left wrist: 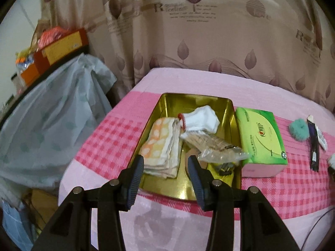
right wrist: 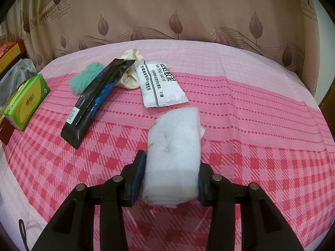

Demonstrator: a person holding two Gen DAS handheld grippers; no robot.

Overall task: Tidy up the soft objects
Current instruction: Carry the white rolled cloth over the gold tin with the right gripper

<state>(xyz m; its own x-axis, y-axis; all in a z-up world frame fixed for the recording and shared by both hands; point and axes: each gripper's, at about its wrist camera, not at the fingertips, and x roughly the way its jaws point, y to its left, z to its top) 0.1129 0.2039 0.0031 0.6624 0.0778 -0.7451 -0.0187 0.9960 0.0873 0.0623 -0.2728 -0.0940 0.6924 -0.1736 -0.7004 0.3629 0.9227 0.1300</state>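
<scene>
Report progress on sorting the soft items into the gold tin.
Done: folded cloth, white sock and a clear packet lie in the gold tin. In hand: right gripper clamps a white folded towel; left gripper is empty. Left: teal fluffy thing, cream cloth, black pouch, white sachet.

The near end of the gold tin (left wrist: 231,113) is left bare, a gap open between the folded checked cloth (left wrist: 161,146) and the crinkled clear packet (left wrist: 219,150). The far half is crowded by the white sock (left wrist: 201,119). The tin's right wall is hemmed by the green tissue pack (left wrist: 261,136), touching or just beside it. On the pink cloth (right wrist: 261,115), wide free room is seen to the right; the left is blocked by the black pouch (right wrist: 94,102), white sachet (right wrist: 161,83) and teal fluff (right wrist: 83,79).
</scene>
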